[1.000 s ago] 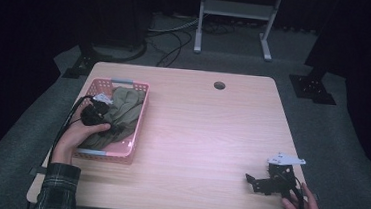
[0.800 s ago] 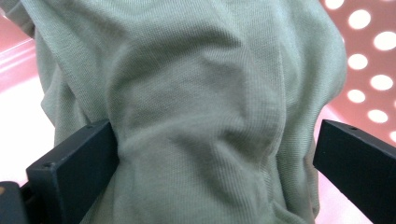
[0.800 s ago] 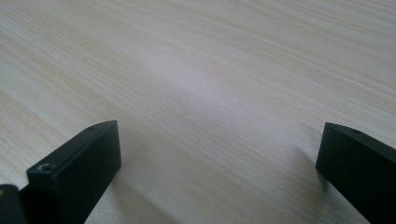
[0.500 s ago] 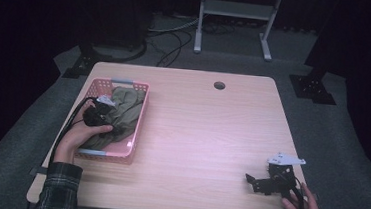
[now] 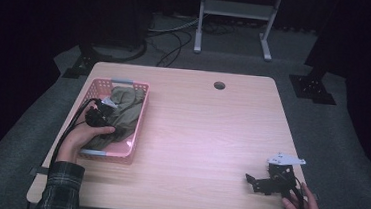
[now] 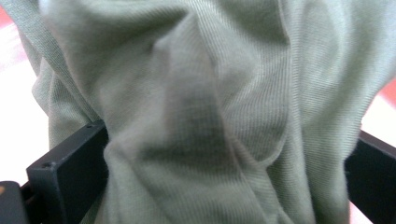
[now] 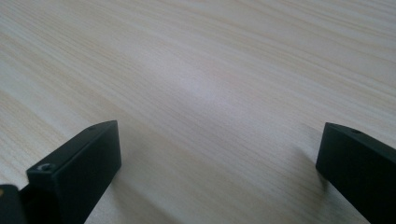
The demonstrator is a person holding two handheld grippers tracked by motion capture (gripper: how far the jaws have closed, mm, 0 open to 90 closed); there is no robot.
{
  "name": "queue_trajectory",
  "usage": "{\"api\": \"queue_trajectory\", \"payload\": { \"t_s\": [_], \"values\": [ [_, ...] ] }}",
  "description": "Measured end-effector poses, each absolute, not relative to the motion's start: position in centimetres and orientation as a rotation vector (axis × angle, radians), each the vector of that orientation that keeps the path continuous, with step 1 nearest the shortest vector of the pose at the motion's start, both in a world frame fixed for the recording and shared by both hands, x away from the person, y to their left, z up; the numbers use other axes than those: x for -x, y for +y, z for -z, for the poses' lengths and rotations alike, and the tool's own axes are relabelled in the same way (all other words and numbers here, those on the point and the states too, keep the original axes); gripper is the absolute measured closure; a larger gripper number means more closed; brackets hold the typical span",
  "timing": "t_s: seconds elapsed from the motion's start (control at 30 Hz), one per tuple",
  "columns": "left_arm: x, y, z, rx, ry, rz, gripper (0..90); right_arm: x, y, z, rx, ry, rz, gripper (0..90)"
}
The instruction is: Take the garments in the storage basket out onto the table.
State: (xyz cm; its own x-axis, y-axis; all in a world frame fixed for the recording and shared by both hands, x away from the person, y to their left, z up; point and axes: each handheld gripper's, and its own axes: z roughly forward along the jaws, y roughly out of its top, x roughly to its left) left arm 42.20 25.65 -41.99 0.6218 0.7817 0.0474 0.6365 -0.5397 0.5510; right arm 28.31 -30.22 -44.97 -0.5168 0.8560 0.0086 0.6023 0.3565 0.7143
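Note:
An olive-green cloth (image 5: 125, 107) lies bunched in a pink plastic basket (image 5: 140, 118) on the left of the wooden table (image 5: 207, 126). My left gripper (image 5: 111, 113) is down inside the basket, pushed into the cloth. In the left gripper view (image 6: 229, 140) the jaws stand wide apart with a thick fold of the cloth (image 6: 201, 102) between them. My right gripper (image 5: 254, 182) rests on the table near the front right corner. Its jaws (image 7: 219, 144) are spread open over bare wood, holding nothing.
A round cable hole (image 5: 219, 85) sits near the table's far edge. A metal stand (image 5: 235, 18), cables and dark equipment bases are on the floor beyond the table. The wide stretch of tabletop between basket and right gripper is bare wood.
My left gripper has edged slightly to the right, deeper into the cloth in the basket. The right gripper has stayed where it was.

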Motion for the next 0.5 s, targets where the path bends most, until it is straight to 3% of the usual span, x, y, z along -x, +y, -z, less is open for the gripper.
{"api": "queue_trajectory", "payload": {
  "t_s": [0.23,0.5],
  "values": [
    [-42.11,25.72,41.85,-2.362,1.119,-0.429,4.7,-28.32,-30.22,44.97,-1.279,2.258,-0.955,0.0],
    [-41.79,26.19,41.56,-2.335,1.127,-0.478,23.6,-28.32,-30.22,44.97,-1.279,2.258,-0.956,0.0]
  ]
}}
